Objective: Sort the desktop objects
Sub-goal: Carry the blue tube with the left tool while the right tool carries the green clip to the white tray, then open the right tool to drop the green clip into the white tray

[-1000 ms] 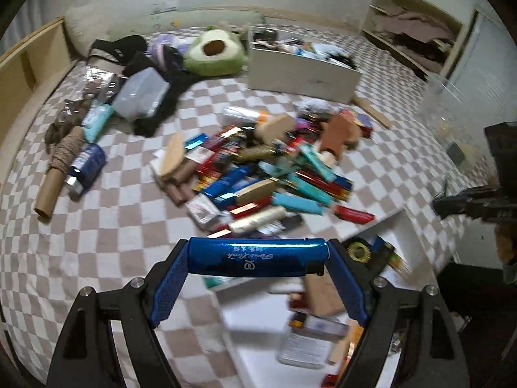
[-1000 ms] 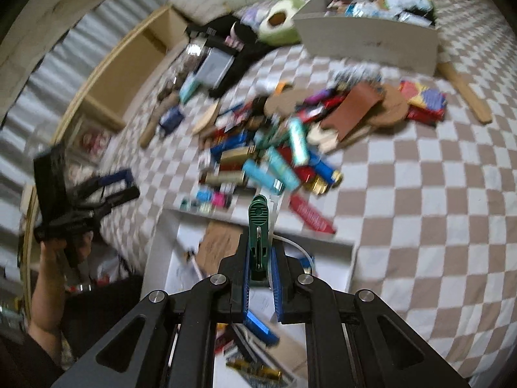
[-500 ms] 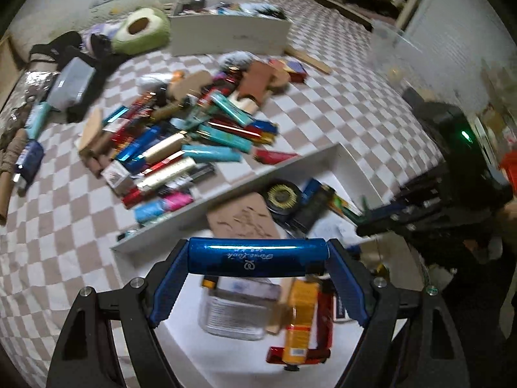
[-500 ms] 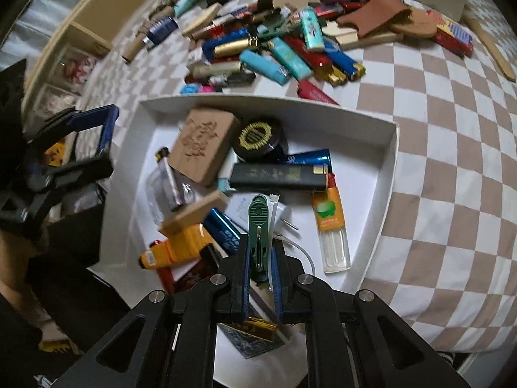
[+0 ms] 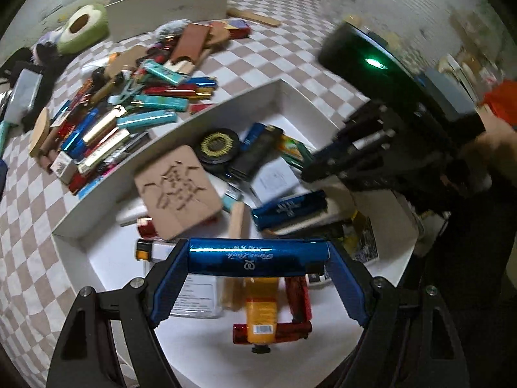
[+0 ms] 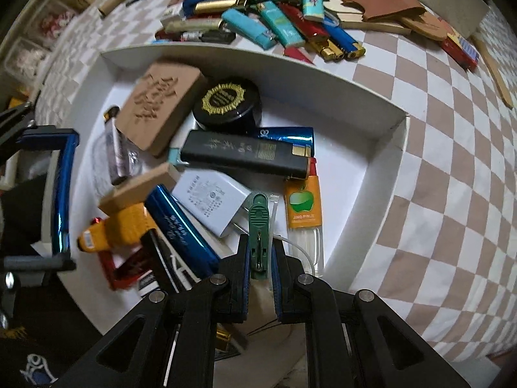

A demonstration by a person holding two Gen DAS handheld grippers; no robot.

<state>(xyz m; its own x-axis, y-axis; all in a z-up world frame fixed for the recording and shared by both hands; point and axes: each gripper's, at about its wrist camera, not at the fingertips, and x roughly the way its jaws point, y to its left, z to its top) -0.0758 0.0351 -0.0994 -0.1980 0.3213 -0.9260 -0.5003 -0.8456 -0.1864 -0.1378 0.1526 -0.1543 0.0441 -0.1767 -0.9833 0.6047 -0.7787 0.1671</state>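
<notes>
Checkered bed [image 6: 452, 129]: lighter pile [image 6: 274, 16] behind white tray [image 6: 381, 168], apparently crowded. Left hand-held gripper [image 5: 258, 257] clamps blue lighter [image 5: 255, 258] endwise; right hand-held gripper [image 6: 258, 255] pinches green clip [image 6: 258, 226] above tray.

We cannot read the print on the white charger [image 6: 211, 205]; it is too small. The clear bottle [image 5: 197, 296] lies half hidden behind the left gripper [image 5: 258, 258] and its blue lighter [image 5: 258, 256]. The right gripper [image 5: 326, 165] is motion-blurred in the left view. The wooden spatula [image 6: 496, 74] is partly covered at its upper end
</notes>
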